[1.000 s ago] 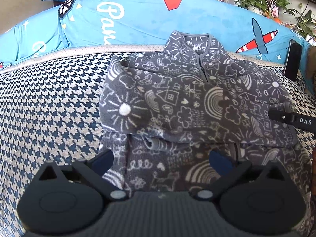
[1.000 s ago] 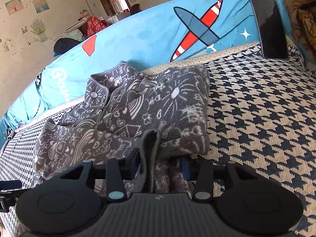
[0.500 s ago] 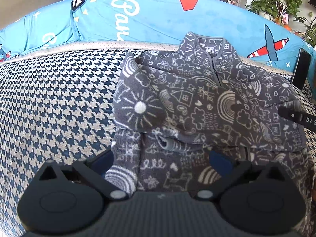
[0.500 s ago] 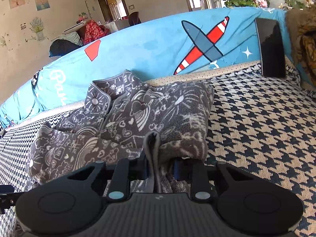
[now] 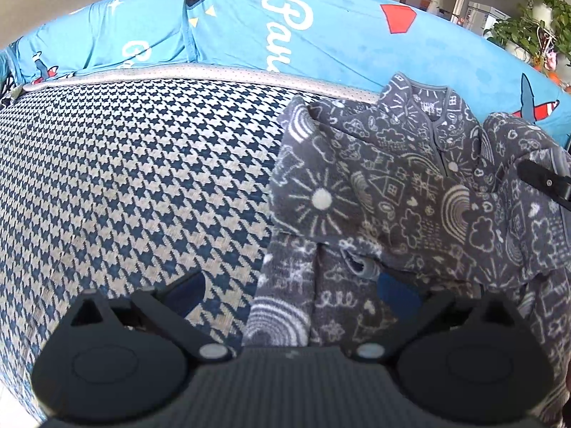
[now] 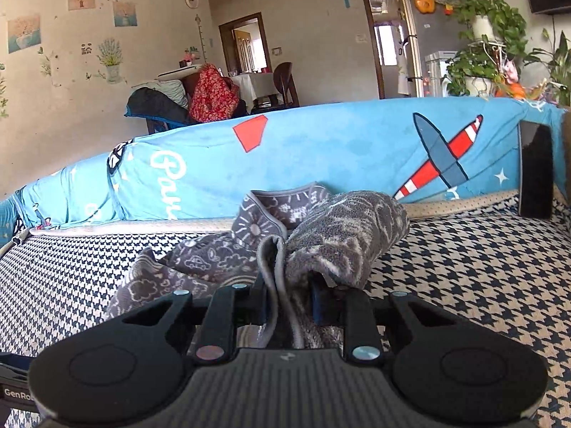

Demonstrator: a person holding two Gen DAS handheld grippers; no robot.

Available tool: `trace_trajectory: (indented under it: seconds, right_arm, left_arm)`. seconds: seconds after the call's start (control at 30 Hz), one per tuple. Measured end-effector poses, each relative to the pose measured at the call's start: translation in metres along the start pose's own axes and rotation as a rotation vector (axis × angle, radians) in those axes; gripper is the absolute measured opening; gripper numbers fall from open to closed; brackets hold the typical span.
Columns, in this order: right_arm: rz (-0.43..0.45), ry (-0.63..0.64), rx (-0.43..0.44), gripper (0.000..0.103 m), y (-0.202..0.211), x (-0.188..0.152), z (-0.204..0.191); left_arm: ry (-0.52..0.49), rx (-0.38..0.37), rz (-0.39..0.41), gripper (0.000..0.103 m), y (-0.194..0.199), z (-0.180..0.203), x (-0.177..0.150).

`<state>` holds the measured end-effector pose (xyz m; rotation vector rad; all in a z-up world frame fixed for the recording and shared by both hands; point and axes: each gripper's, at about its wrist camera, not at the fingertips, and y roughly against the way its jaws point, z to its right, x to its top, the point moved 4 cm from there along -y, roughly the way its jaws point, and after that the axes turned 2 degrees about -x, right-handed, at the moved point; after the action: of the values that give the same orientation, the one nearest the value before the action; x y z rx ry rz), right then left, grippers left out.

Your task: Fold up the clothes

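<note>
A grey fleece jacket (image 5: 392, 192) with white doodles lies on the houndstooth sofa seat (image 5: 142, 178), collar toward the backrest. My left gripper (image 5: 292, 294) is open and hovers low over the jacket's left lower edge; the fabric lies under its right finger, and nothing is pinched. My right gripper (image 6: 289, 301) is shut on a trimmed fold of the jacket (image 6: 342, 235), and that side is bunched and raised off the seat. In the left wrist view a black part of the right gripper (image 5: 546, 182) shows at the jacket's right edge.
A blue cover with a red and white plane (image 6: 442, 157) drapes the sofa back. A black slab (image 6: 535, 171) leans against it at the far right. Houndstooth seat stretches to the left of the jacket (image 6: 71, 267). Potted plants (image 6: 489, 46) stand behind the sofa.
The right gripper's jaws closed on the jacket's fold and rose, lifting that side into a bunch. The left gripper shifted left, so the jacket now sits to the right in its view.
</note>
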<state>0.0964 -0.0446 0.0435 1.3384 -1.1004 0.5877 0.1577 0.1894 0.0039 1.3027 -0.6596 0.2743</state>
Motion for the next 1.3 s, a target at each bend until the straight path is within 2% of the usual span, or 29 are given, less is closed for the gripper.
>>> trace_trajectory:
  seconds: [0.33, 0.63, 0.73, 0.8, 0.9, 1.3]
  right_arm:
    - [0.038, 0.139, 0.065, 0.023, -0.015, -0.010, -0.092]
    - [-0.033, 0.269, 0.124, 0.024, -0.052, -0.049, -0.153]
    - [-0.076, 0.257, 0.151, 0.036, -0.062, -0.059, -0.158]
    - [-0.095, 0.230, 0.198, 0.050, -0.062, -0.061, -0.159]
    - [-0.099, 0.227, 0.245, 0.065, -0.056, -0.061, -0.162]
    - [-0.043, 0.240, 0.343, 0.068, -0.017, -0.038, -0.156]
  left_arm:
    - [0.061, 0.083, 0.041, 0.103, 0.015, -0.042, -0.008]
    - [0.198, 0.123, 0.028, 0.103, 0.016, -0.086, -0.016]
    - [0.234, 0.120, 0.029, 0.103, 0.015, -0.095, -0.017]
    - [0.253, 0.131, 0.032, 0.103, 0.015, -0.100, -0.017]
    - [0.281, 0.137, 0.037, 0.103, 0.017, -0.105, -0.017]
    - [0.342, 0.166, 0.090, 0.103, 0.030, -0.114, -0.013]
